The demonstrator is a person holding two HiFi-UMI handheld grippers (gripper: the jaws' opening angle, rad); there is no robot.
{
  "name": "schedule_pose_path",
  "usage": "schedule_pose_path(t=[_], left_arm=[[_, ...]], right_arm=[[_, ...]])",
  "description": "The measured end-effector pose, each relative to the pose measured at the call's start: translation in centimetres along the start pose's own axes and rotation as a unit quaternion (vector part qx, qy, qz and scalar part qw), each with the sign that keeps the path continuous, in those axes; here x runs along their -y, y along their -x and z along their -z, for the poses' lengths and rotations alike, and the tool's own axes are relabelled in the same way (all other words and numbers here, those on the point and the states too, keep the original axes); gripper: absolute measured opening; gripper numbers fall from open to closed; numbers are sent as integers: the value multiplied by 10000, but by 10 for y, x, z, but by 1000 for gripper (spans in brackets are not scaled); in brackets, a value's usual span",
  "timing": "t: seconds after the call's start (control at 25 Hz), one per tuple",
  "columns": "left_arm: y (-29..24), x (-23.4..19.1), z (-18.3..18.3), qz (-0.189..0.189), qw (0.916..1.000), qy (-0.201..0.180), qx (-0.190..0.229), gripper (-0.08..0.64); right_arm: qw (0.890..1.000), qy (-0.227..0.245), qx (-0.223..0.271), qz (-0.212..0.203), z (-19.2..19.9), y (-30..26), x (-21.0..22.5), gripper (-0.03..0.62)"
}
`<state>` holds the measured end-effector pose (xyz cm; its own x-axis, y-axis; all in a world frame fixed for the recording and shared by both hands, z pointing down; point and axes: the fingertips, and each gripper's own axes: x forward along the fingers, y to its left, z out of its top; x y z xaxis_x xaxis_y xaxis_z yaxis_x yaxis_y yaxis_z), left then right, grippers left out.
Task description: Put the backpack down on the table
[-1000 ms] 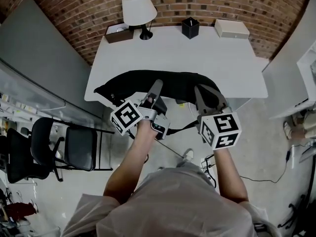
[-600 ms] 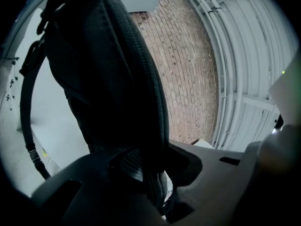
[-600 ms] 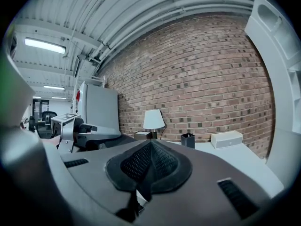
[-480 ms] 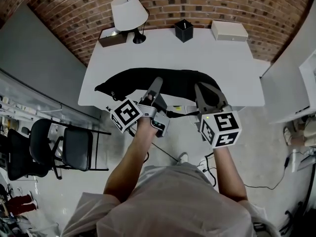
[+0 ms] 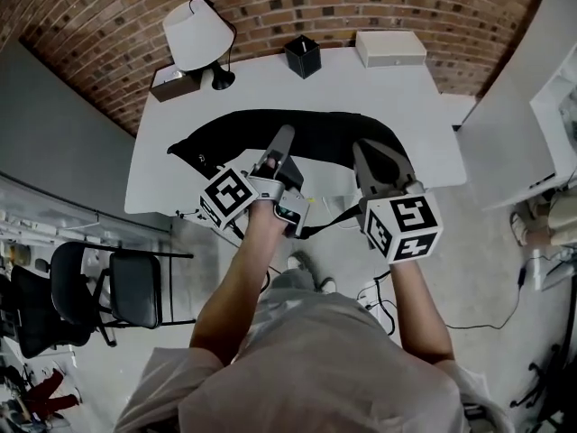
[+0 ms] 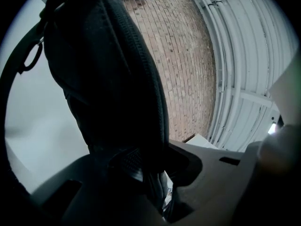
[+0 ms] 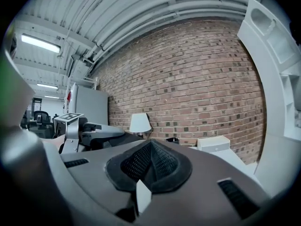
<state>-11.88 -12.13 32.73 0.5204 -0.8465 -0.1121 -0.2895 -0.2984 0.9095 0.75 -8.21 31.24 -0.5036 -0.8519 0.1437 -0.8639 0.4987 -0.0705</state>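
1. The backpack (image 5: 234, 138) is held lengthwise over the near half of the tabletop (image 5: 388, 97), parallel to the near edge. It cannot be told whether its underside is touching the surface yet.
2. A strap (image 5: 335, 221) is left hanging past the near edge, below the grippers.
3. A fold of the black fabric is clamped between the jaws of the left gripper (image 5: 281, 144), which are closed only part way because the cloth fills the gap. This is seen plainly in the left gripper view, where the bag (image 6: 108, 79) rises straight out of the gripper (image 6: 141, 173).
4. The jaws of the right gripper (image 5: 374, 162) are brought together at the bag's right end. In its own view the gripper (image 7: 148, 166) shows meeting pads, and no cloth is made out between them.
5. The bag is judged to be supported at two spread points so that it is kept level and can be set down flat.
6. The far edge is occupied by a lamp (image 5: 194, 34), a black cup (image 5: 302, 57) and a white box (image 5: 389, 48), so the near half is judged the sensible landing place.
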Motion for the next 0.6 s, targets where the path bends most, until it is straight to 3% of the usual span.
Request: schedule_pose_path(t=[0.6], left_arm=[[-113,-27,37,297,9952,582,-733,72]], right_arm=[[9958,-91,-170,890,6,-24,90,2]])
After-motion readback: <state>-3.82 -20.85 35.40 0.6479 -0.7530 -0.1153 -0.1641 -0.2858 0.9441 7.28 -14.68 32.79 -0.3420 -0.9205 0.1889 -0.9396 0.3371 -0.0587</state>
